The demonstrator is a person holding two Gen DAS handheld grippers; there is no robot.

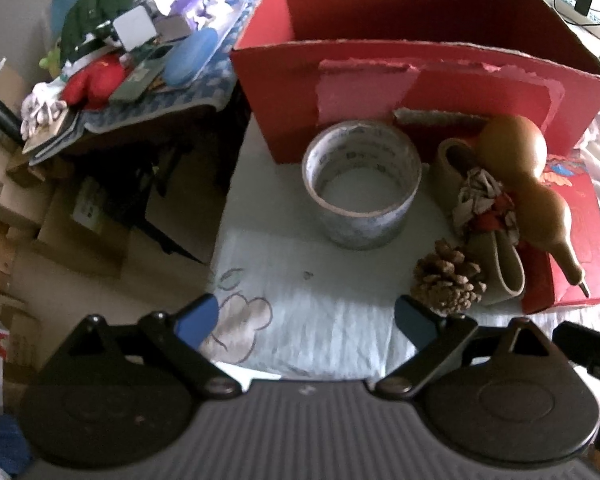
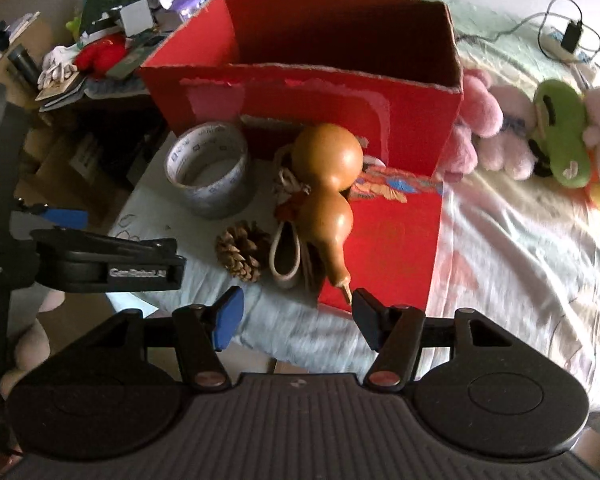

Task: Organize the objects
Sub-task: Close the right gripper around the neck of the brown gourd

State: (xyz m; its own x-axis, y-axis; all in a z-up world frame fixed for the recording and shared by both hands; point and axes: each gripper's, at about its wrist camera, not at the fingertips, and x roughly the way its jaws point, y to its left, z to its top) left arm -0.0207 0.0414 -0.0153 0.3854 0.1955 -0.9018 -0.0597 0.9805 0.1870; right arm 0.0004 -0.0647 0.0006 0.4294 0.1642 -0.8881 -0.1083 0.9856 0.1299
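While both tongs hang empty, the step looks like picking the next thing for the tall open red cardboard box [image 1: 420, 76], whose inside is too dark to read. Left tongs [image 1: 306, 322] stand wide; the clear tape roll [image 1: 362, 184] sits at twelve o'clock. Right tongs [image 2: 296, 320] are wide too, the tan double-bulbed gourd [image 2: 326, 184] at twelve, its stem tip by one pad.
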